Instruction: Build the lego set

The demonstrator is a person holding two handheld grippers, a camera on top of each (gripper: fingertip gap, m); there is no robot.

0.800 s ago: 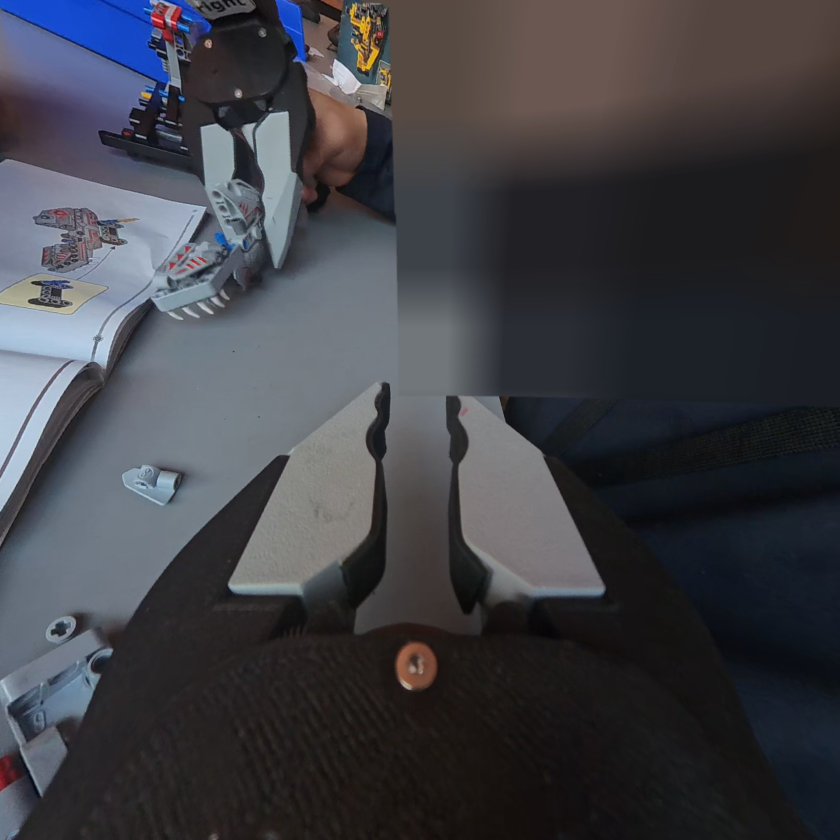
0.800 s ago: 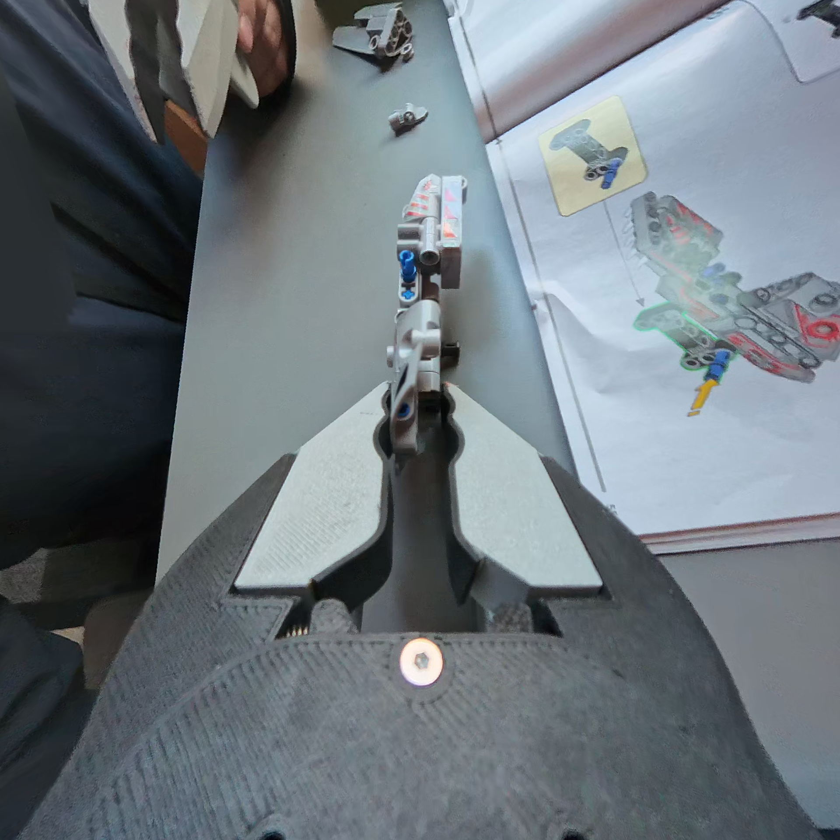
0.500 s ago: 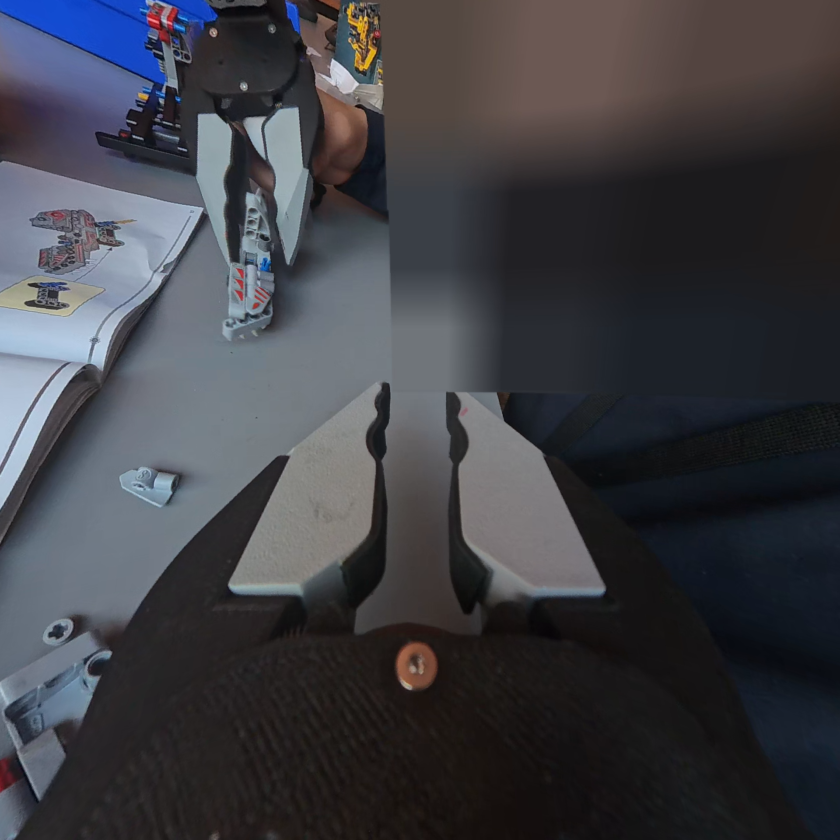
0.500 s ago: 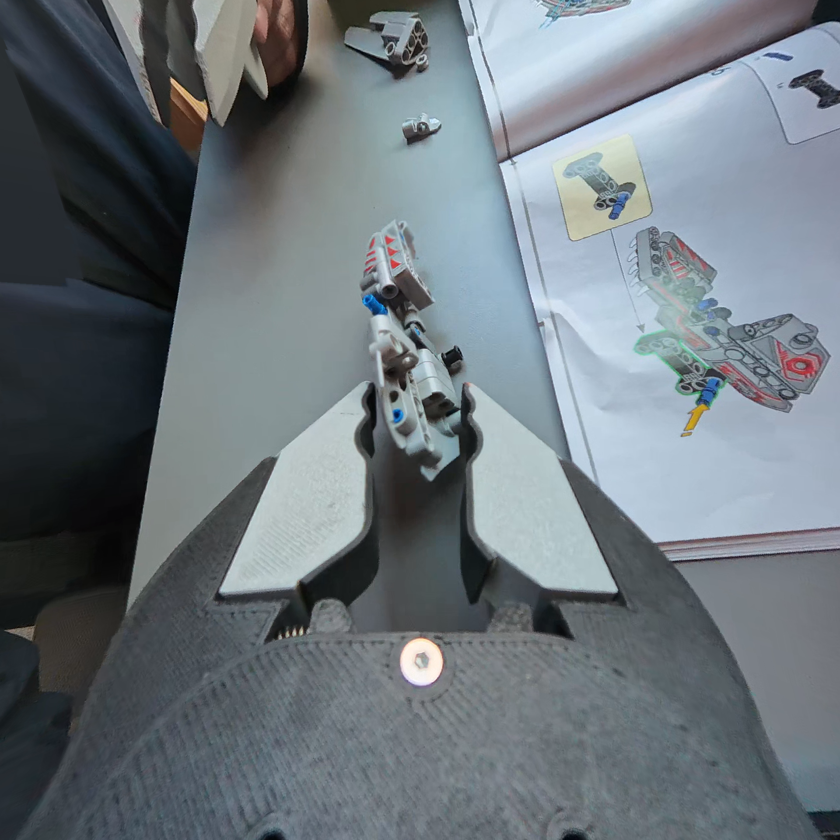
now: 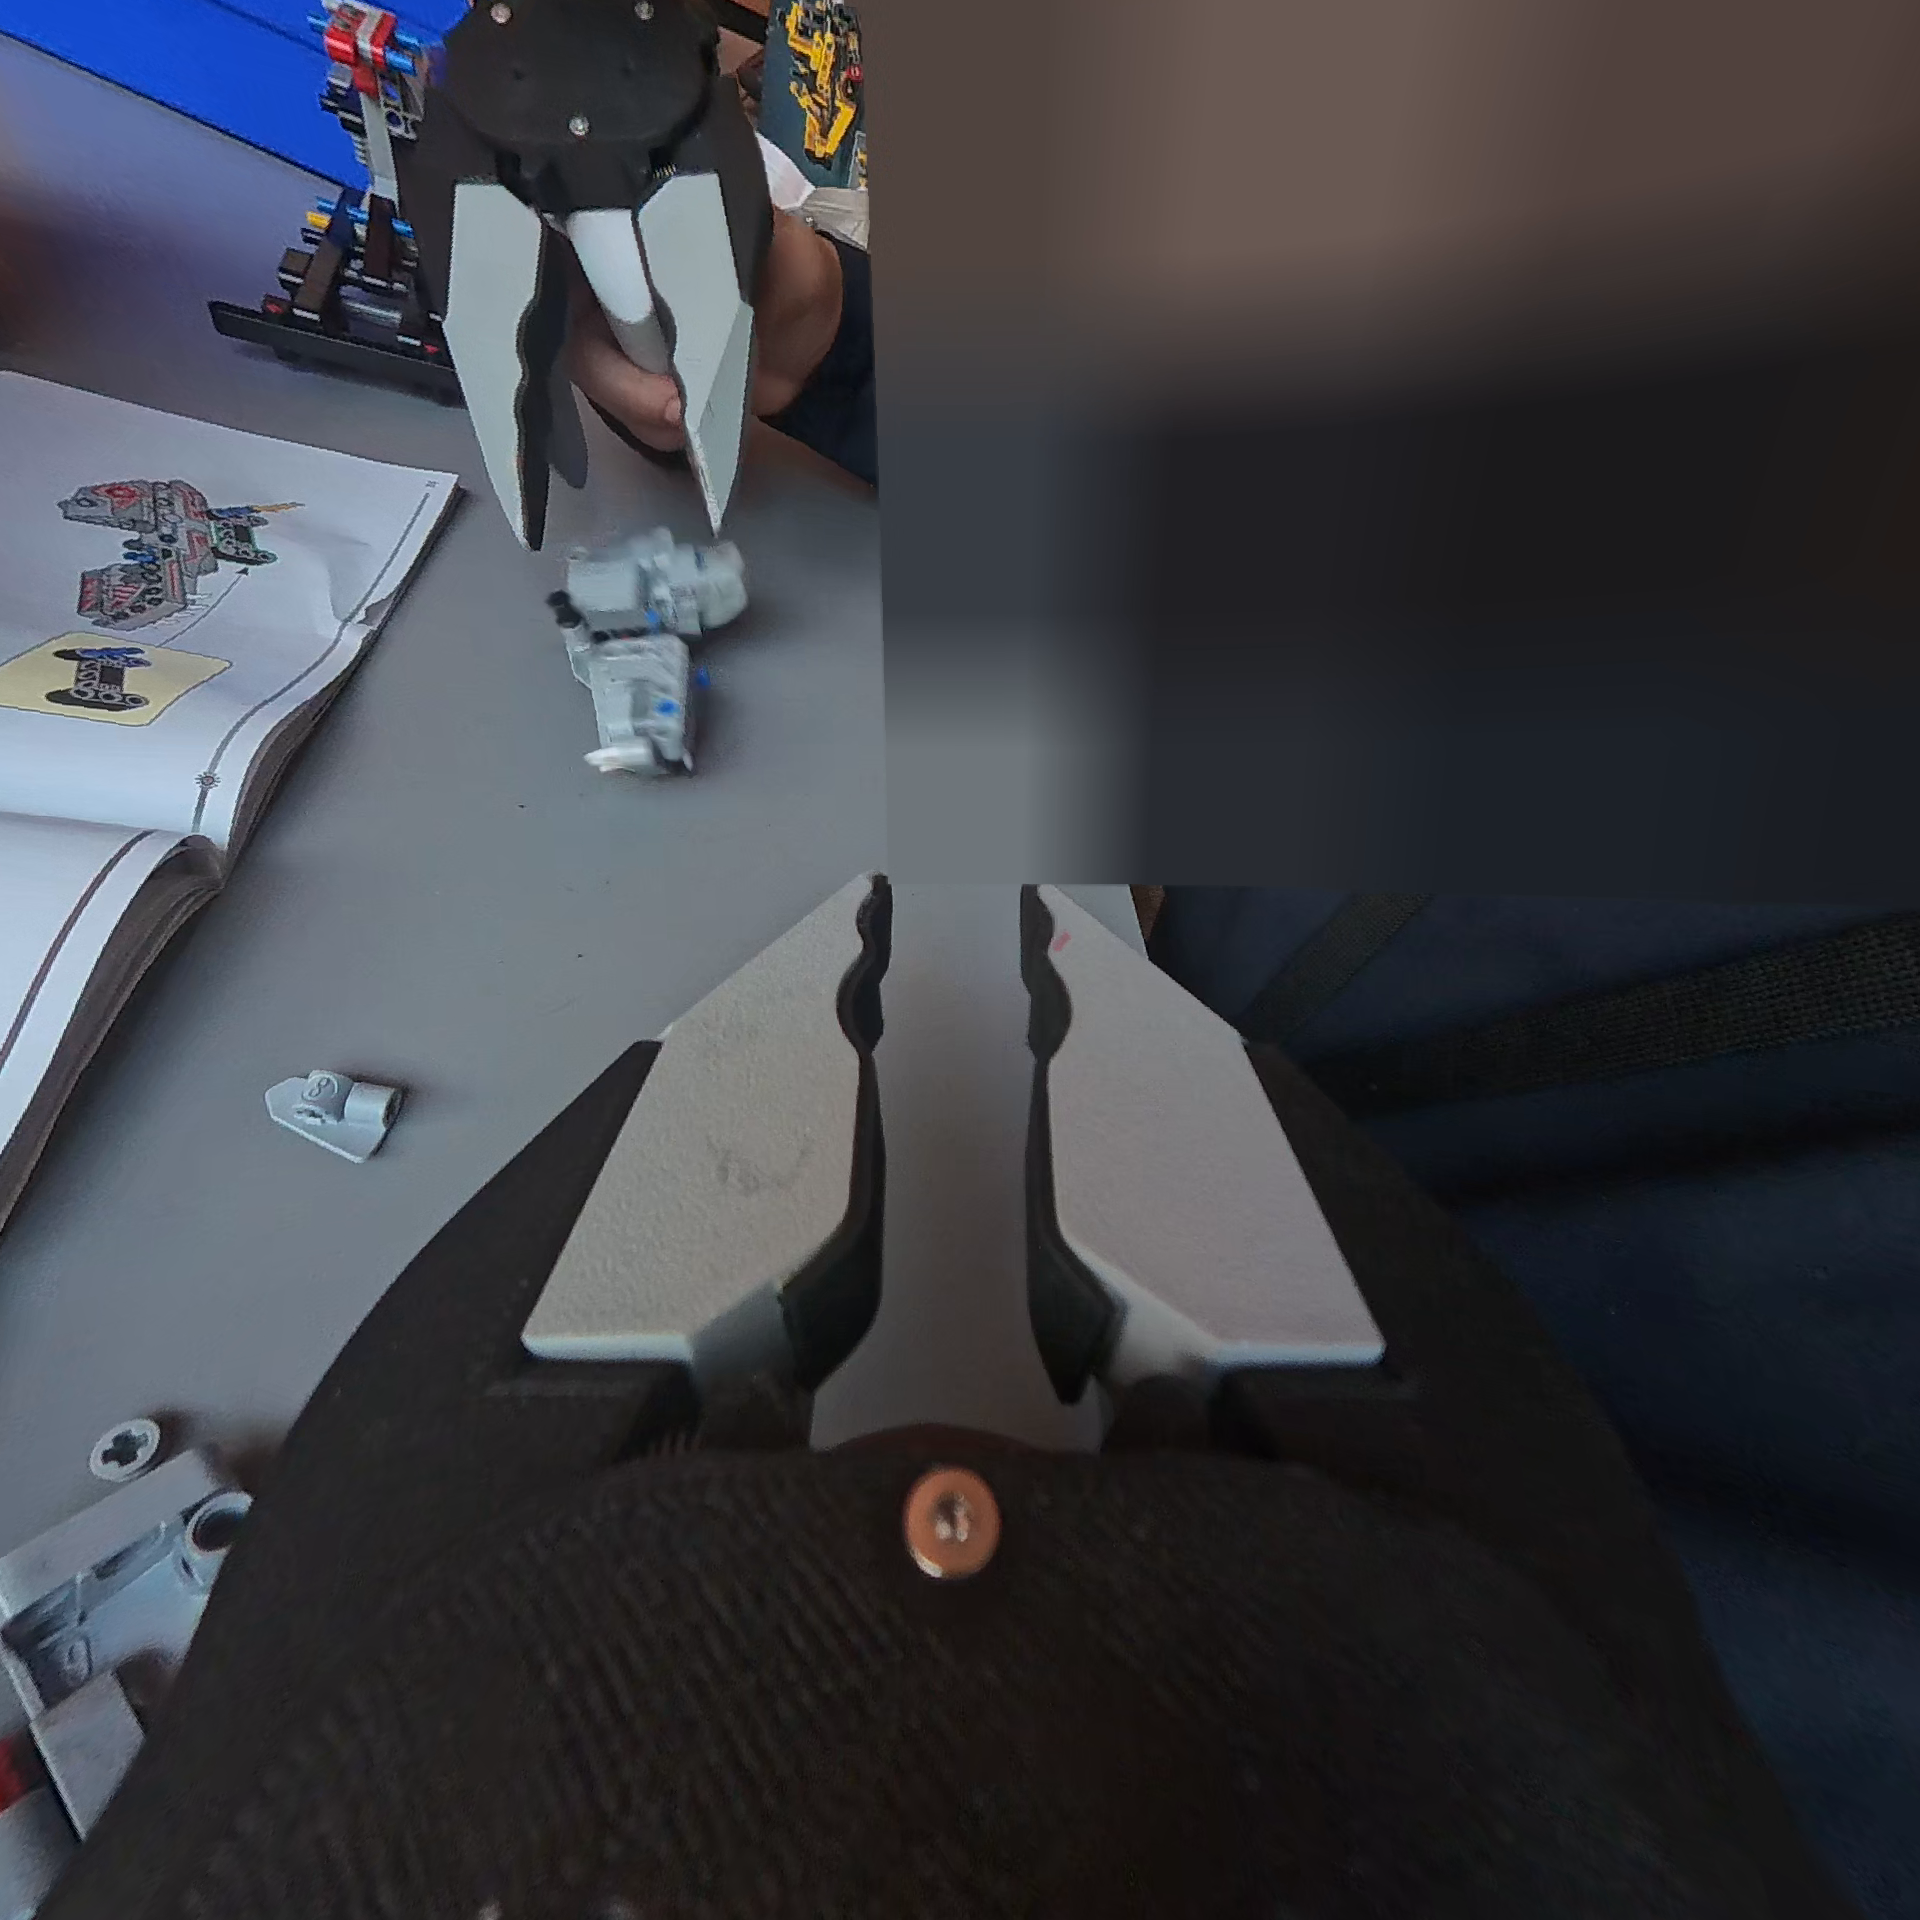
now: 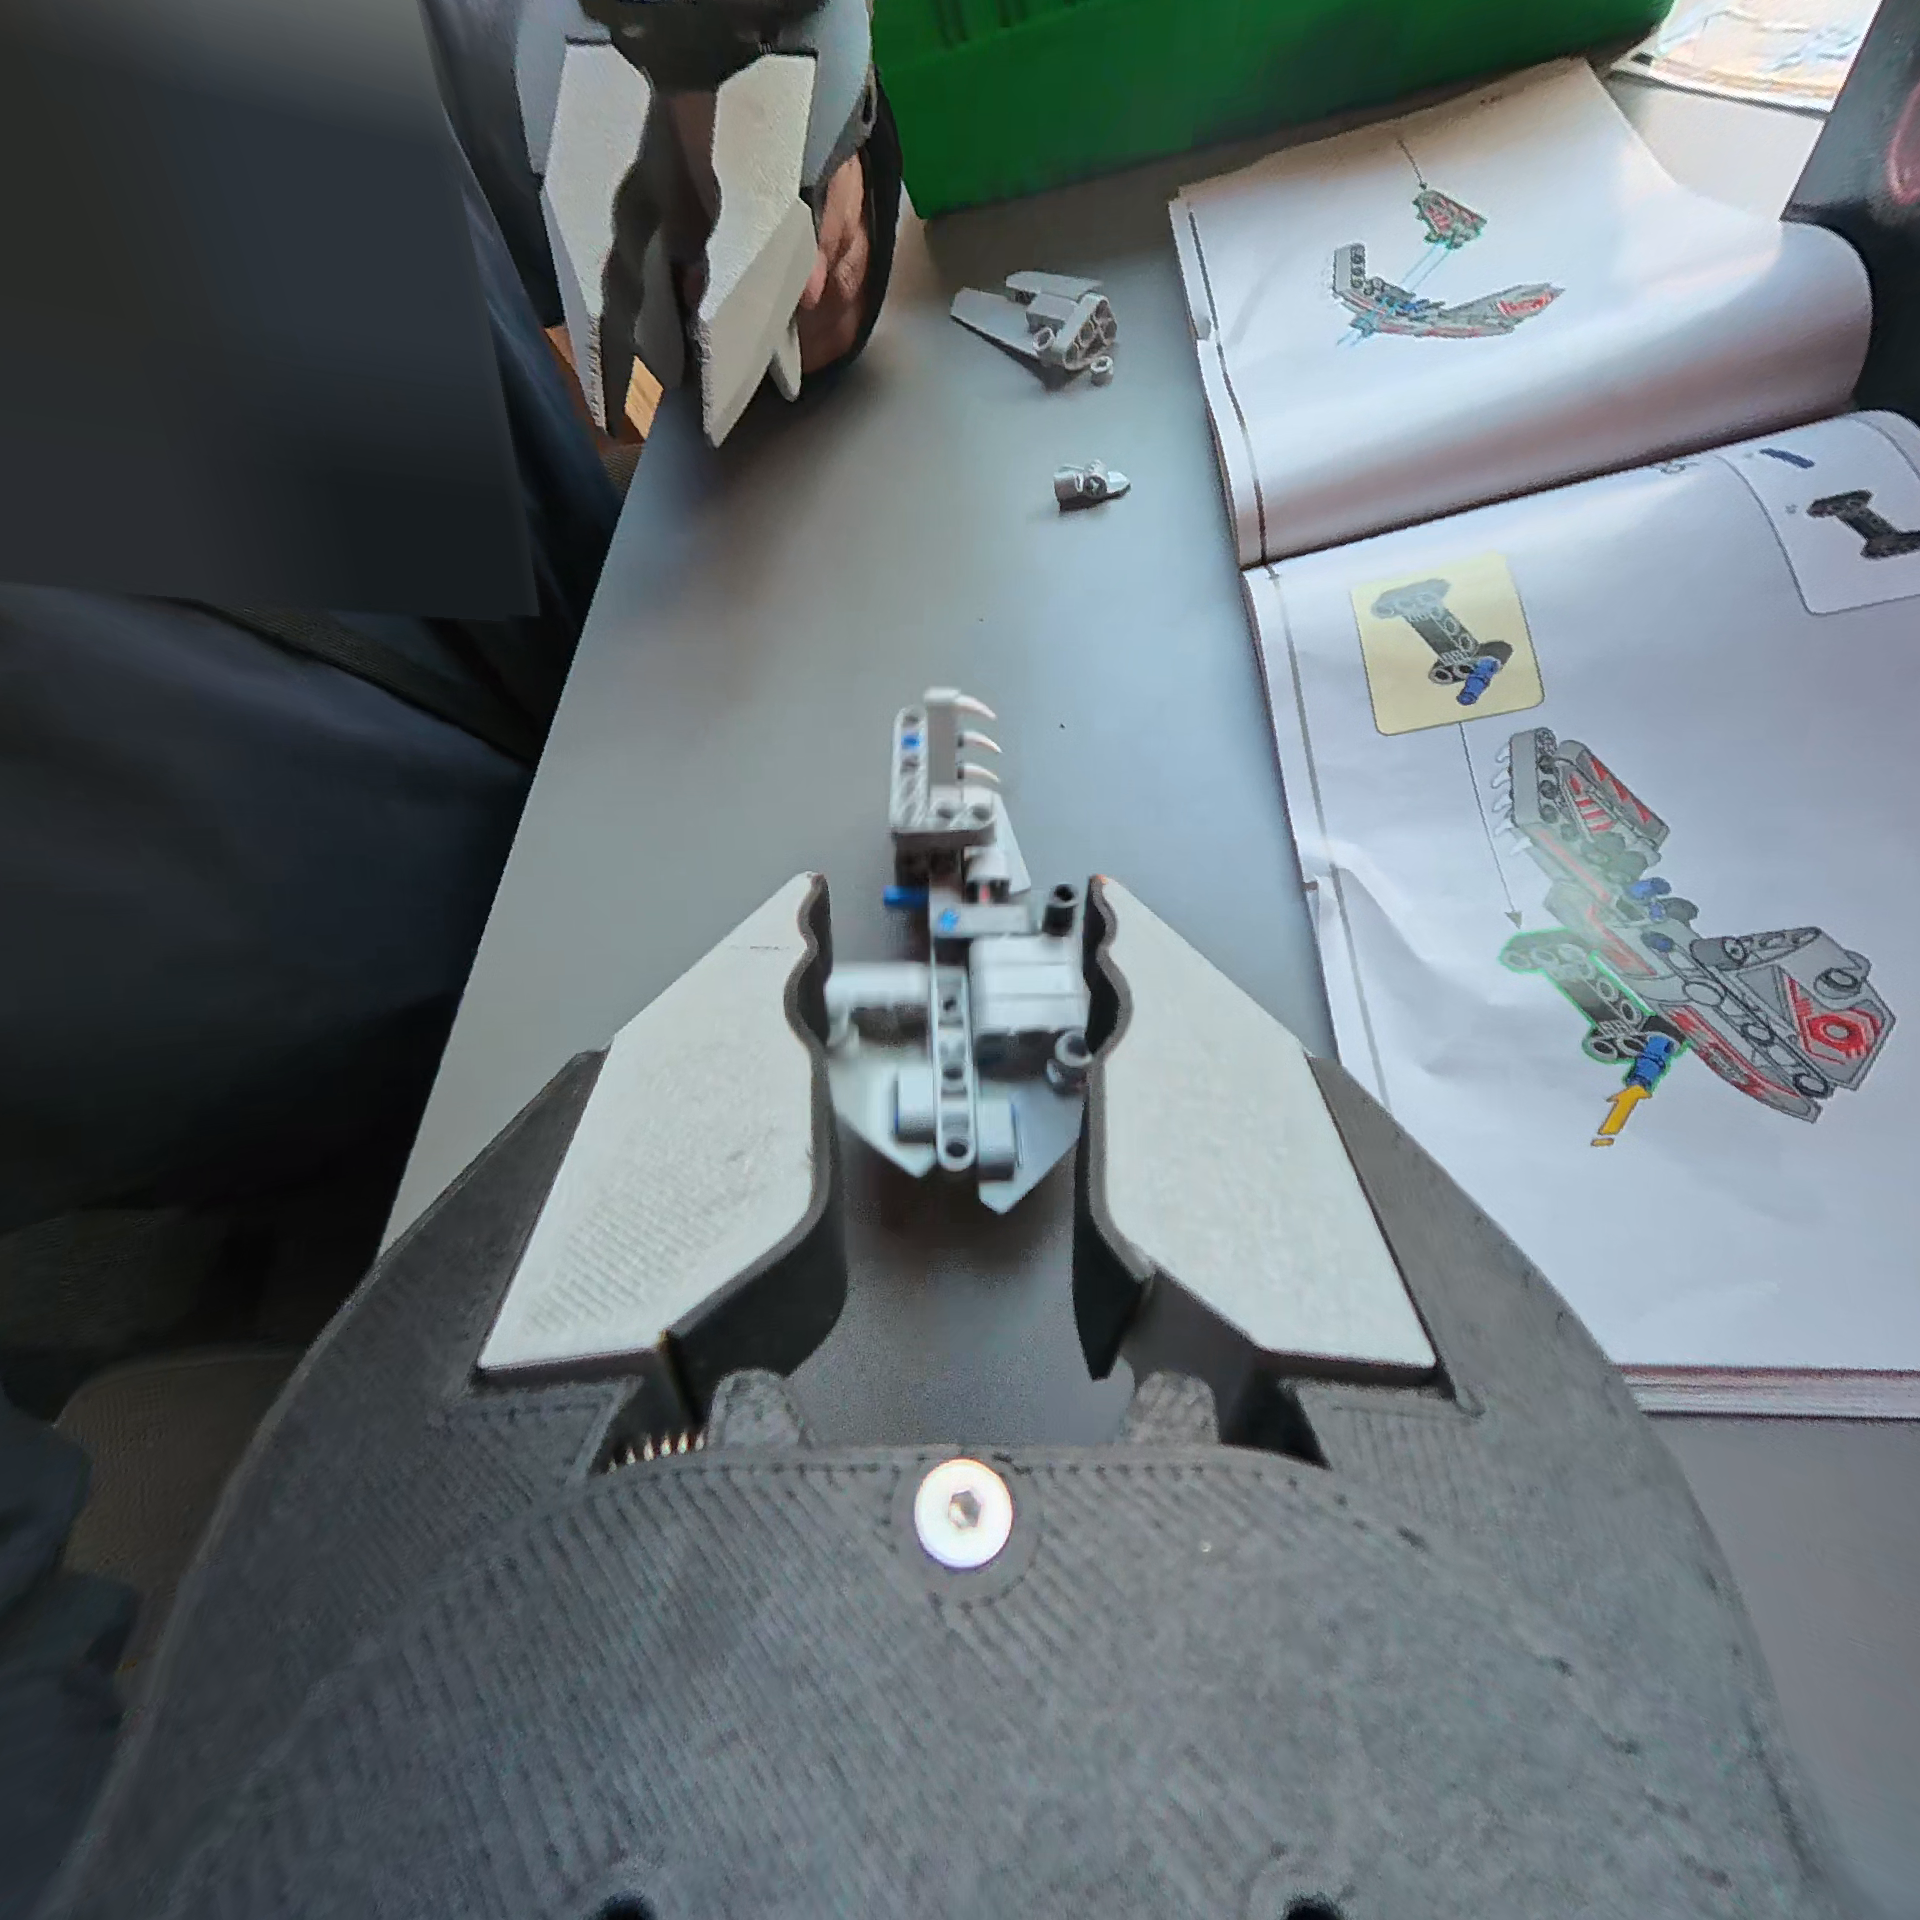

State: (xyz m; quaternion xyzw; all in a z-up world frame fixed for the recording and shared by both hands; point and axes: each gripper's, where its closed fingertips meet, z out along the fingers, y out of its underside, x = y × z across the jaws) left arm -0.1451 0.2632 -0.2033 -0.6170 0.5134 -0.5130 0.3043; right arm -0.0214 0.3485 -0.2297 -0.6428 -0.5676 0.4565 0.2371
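Two handheld grippers with grey wedge fingers on black bodies work over a grey worktop [image 6: 727, 644]. One open instruction booklet with white pages and coloured diagrams [image 5: 156, 665] lies on the worktop.

In the left wrist view, going left to right: the booklet at the left edge; one small loose light-grey plastic connector piece [image 5: 335, 1114] beside it; a cluster of larger grey pieces [image 5: 94, 1600] at the bottom left corner; then the left gripper [image 5: 954, 914], its jaws narrowly apart with nothing between them, near the worktop's edge.

The one partly built lego assembly [image 6: 956, 935] lies flat on the worktop, free of both grippers. It is a long, narrow build of light-grey and dark-grey beams with small blue pins, black connectors and a row of white claw-like teeth at its far end. In the right wrist view the right gripper [image 6: 951, 914] straddles its near end, jaws spread wide, not gripping.

Farther right lies the booklet; a green bin [image 6: 1195, 83] stands at the top.
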